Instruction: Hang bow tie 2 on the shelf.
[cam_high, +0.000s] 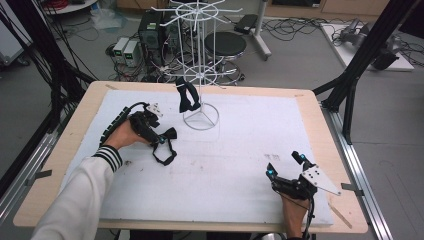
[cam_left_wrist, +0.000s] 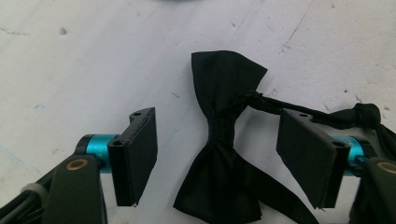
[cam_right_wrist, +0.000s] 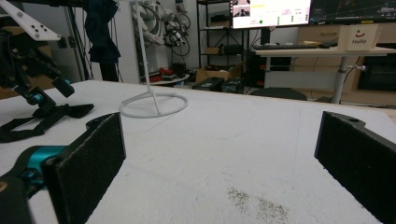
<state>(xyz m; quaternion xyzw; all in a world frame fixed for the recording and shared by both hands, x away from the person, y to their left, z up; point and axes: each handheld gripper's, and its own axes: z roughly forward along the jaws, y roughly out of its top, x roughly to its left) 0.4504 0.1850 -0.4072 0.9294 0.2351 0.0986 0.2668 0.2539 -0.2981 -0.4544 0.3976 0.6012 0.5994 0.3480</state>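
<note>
A black bow tie (cam_left_wrist: 223, 140) lies flat on the white mat, its strap (cam_left_wrist: 327, 114) trailing off to the right. My left gripper (cam_left_wrist: 219, 135) is open and held low over it, one pad (cam_left_wrist: 137, 154) on each side of the knot, neither touching the cloth. From above, this gripper (cam_high: 161, 140) sits at the mat's left with the bow tie (cam_high: 171, 133) and its strap loop (cam_high: 165, 157) under it. A second black bow tie (cam_high: 187, 96) hangs on the white wire rack (cam_high: 201, 117). My right gripper (cam_high: 284, 163) is open and empty near the front right.
The rack's ring base (cam_right_wrist: 154, 105) stands at the back centre of the white mat (cam_high: 240, 150), which covers a wooden table (cam_high: 85, 107). A stool, computers and cables are on the floor behind. Black frame posts rise at both sides.
</note>
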